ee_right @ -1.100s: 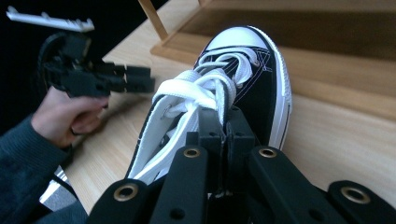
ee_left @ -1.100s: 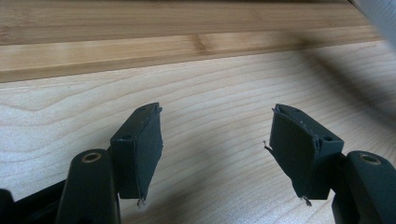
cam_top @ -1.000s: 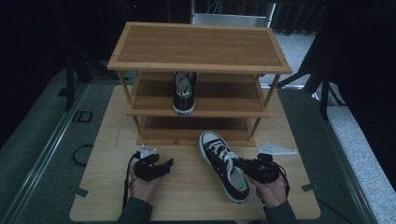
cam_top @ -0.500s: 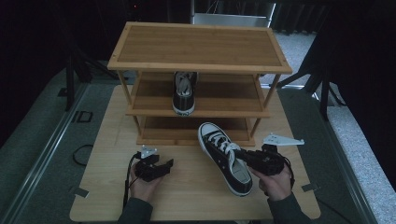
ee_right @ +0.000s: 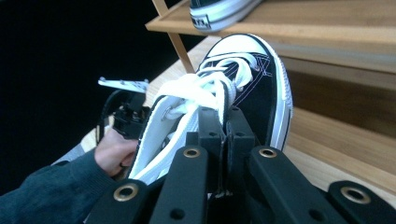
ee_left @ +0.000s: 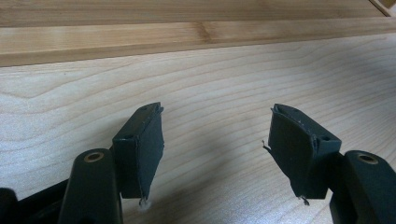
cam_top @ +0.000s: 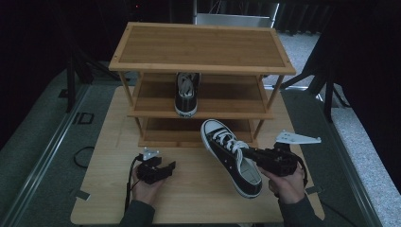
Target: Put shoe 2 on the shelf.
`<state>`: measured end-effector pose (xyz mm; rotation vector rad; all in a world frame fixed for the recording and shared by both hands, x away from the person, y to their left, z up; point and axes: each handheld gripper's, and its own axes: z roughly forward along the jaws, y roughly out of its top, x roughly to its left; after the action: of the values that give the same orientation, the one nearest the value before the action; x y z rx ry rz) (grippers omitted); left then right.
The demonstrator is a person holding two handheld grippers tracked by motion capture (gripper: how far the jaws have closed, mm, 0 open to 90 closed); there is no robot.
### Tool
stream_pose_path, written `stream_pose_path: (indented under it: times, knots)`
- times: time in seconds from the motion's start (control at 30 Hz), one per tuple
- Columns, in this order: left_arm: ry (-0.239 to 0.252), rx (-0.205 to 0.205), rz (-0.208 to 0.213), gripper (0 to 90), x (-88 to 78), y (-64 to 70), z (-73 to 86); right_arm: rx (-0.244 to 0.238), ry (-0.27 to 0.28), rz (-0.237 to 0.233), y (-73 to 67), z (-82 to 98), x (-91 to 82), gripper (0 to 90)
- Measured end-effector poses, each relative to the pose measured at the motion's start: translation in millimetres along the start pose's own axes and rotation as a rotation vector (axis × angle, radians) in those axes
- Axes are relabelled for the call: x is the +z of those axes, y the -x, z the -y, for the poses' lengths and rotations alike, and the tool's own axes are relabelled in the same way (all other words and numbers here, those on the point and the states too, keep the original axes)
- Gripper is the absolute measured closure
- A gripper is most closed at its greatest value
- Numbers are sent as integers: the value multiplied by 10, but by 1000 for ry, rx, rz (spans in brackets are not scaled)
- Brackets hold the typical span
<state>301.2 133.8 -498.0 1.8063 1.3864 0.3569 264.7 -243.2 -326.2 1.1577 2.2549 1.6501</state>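
Observation:
A black canvas sneaker [cam_top: 222, 142] with white laces and toe cap hangs tilted just above the wooden table [cam_top: 198, 203], toe toward the shoe rack [cam_top: 203, 47]. My right gripper [cam_top: 249, 153] is shut on its upper edge beside the laces; in the right gripper view the jaws [ee_right: 226, 123] pinch the black side wall of the sneaker [ee_right: 264, 79]. A matching sneaker [cam_top: 186, 94] stands on the rack's middle shelf, heel toward me. My left gripper [cam_top: 168, 166] rests low over the table at the left, open and holding nothing; its view shows the left gripper [ee_left: 217, 140] over bare wood.
The three-tier bamboo rack fills the far half of the table; its top and bottom shelves hold nothing. The rack's bottom board [ee_left: 140, 37] lies just ahead of the left gripper. Dark floor and stands surround the table.
My right hand has lifted the sneaker off the table and carried it slightly toward the rack. The left hand and its gripper have stayed put.

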Motion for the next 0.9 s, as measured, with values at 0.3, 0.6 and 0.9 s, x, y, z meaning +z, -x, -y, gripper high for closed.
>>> stream_pose_path:
  times: [0.3, 0.6, 0.9]
  knots:
    - [-3, 1, 1, 358, 7, 0, 1, -14, 45, -6, -44, -249, -147, 882]
    - [-7, -5, 6, 357, 12, -11, 0, -9, 61, 47, 76, -508, -36, 882]
    - [-12, -9, 5, 358, 22, -24, 0, -4, 71, 103, 182, -713, 149, 882]
